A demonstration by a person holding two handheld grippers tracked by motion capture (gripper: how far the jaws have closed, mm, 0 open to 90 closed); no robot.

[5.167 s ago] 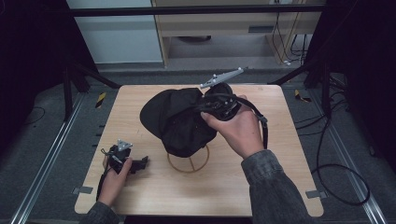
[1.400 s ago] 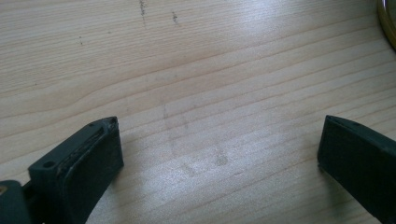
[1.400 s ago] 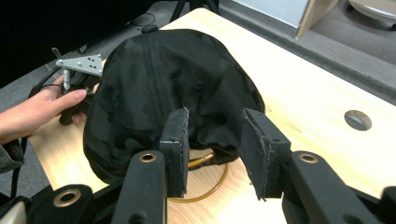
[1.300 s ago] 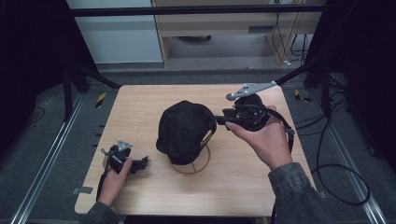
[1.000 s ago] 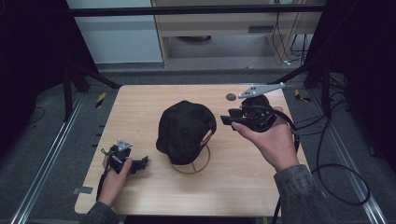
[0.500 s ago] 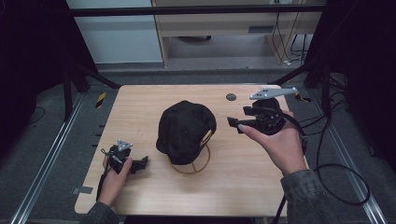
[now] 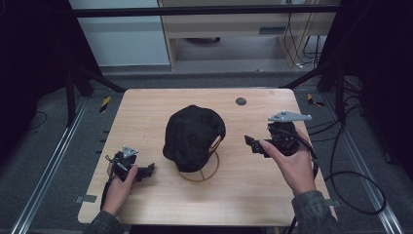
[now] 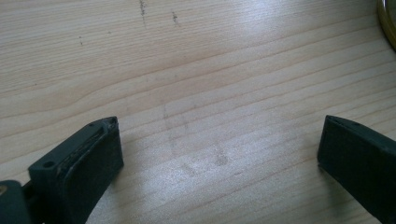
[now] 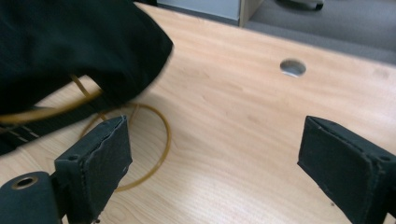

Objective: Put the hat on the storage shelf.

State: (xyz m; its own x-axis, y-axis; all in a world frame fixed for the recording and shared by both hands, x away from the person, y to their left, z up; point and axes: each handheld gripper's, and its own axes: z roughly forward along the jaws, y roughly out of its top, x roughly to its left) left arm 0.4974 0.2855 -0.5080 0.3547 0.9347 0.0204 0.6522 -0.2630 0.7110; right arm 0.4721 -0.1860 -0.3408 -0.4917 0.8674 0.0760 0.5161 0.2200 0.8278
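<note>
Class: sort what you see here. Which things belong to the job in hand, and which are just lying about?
In the job: black cap; gold wire stand under it; right gripper, open, beside it.

Just there: left gripper, open on bare wood; table hole; yellow-black tape on the floor.

1. High view looks forward and down over my whole surface (image 7: 146, 105).
2. My left tool (image 8: 219, 154) camera sits close above bare wood.
3. My right tool (image 9: 212, 158) camera shares the brass ring (image 9: 161, 140).

grey sleeves; each black tool (image 7: 253, 144) has flat padded jaws, a trailing cable, a grey three-cornered plate.
</note>
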